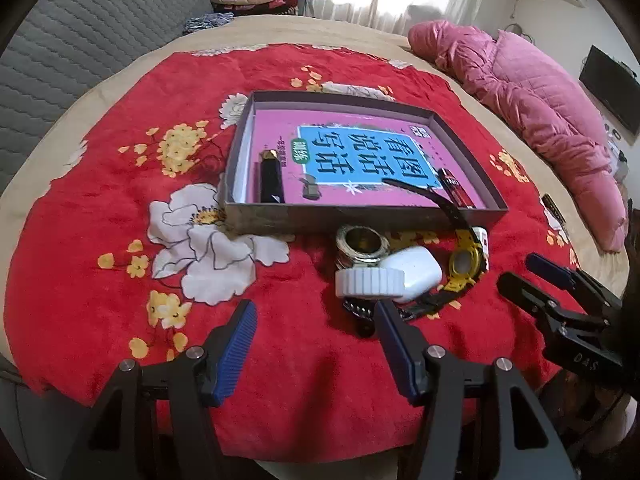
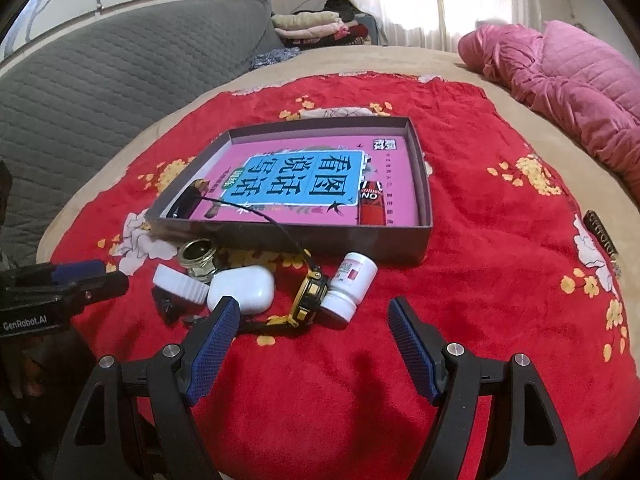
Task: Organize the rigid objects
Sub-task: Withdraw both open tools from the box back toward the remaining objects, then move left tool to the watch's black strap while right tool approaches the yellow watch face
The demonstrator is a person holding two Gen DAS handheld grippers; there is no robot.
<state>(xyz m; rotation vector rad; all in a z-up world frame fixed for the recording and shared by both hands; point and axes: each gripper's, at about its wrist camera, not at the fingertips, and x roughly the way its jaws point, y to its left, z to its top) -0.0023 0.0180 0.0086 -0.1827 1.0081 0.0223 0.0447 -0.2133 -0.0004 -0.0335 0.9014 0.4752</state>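
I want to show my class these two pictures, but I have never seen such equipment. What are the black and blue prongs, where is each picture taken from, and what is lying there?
There is no robot arm here: a person holds a two-finger tool in each hand. Each tool carries a wide-angle camera looking along its fingers, so one picture comes from the left gripper and the other from the right gripper. The blue parts are the finger pads. Both grippers are open and hold nothing.

Below them lies a red flowered blanket. On it stands a shallow box with a pink book as its floor, plus a dark lipstick-like tube and a red lighter.

In front of the box lie loose things: a brass ring, a white lid, a white case, a yellow watch and a small white bottle.
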